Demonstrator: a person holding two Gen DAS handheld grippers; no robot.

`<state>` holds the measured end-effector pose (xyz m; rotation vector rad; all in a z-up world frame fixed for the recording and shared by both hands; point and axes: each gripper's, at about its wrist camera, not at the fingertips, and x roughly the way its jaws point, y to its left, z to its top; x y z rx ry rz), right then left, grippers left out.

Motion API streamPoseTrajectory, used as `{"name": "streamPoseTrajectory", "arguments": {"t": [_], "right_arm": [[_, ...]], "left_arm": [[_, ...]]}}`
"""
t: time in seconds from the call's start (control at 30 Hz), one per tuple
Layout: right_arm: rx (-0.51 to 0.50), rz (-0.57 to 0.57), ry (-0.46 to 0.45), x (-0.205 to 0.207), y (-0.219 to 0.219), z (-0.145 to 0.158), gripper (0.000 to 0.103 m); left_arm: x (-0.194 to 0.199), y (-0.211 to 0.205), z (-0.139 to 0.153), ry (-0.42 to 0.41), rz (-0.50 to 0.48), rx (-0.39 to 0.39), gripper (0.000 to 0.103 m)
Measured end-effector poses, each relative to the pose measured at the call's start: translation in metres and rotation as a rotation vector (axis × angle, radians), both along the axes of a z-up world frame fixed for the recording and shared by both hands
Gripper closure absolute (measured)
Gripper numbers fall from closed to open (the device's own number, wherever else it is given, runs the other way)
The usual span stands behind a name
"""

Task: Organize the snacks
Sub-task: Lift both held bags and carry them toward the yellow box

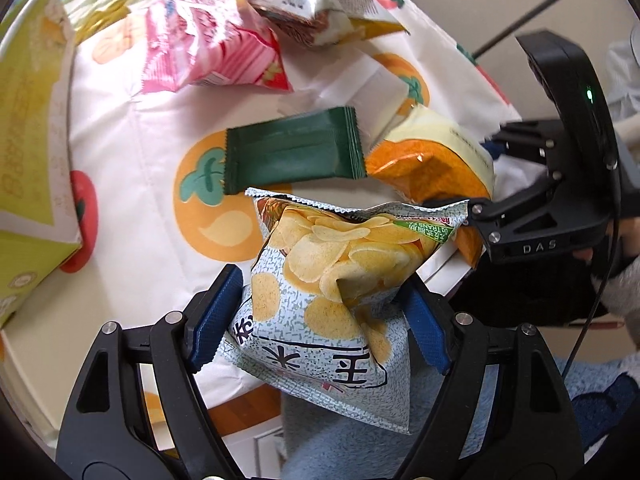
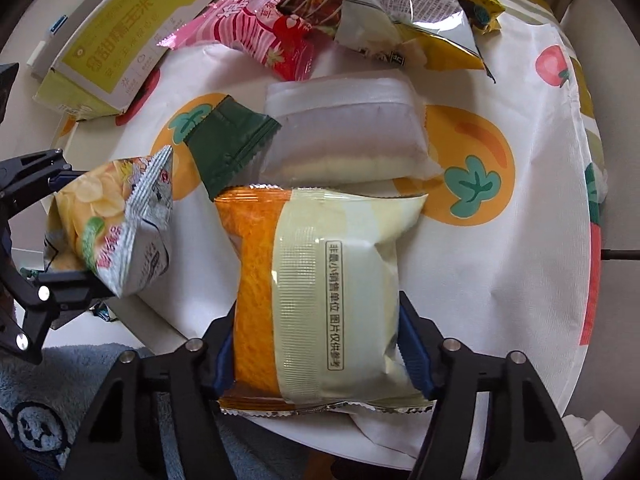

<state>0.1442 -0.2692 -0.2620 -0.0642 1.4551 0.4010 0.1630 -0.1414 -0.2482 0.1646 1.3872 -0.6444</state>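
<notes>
Left wrist view: a puffy chip bag point(image 1: 332, 292) is held between the blue pads point(image 1: 214, 320) of the left tongs point(image 1: 320, 324), clamped across its middle at a medium spread, its top seam pointing away from the fingers. Just beyond it a green wrapper point(image 1: 294, 156) is seen on the fruit-print cloth point(image 1: 152, 128), and farther off a pink packet point(image 1: 212, 52) among a heap of others. A yellow-green box point(image 1: 28, 160) stands off to the left.

In the right wrist view, the orange-and-cream packet point(image 2: 320, 292) is gripped by the right tongs point(image 2: 316, 354), both pads pressed on its long edges near the lower end. A white pouch point(image 2: 344, 132) lies just ahead.

Both packs are judged light, air-filled and slick; the contents are probably fragile. A gentle squeeze across the padded middle is advised, since seams and corners would likely slip or crumple.
</notes>
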Motion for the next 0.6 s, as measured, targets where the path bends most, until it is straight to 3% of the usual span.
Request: {"name": "streamPoseTrajectory", "arguments": {"t": [0.23,0.43,0.6], "right_arm": [[0.014,-0.033,-0.063,-0.013,-0.01,0.026,0.041],[0.005,-0.033,-0.155,-0.025,-0.017,0.066,0.041],[0.025,-0.023,-0.234,-0.019,-0.011,0.1,0.041]], "left_arm": [[0.005,0.015,0.023,-0.01,0.092,-0.033,0.026],[0.005,0.025,0.059,-0.098,0.157,-0.045,0.026],[0.004,0.039,0.099,-0.186,0.269,-0.068,0.026]]}}
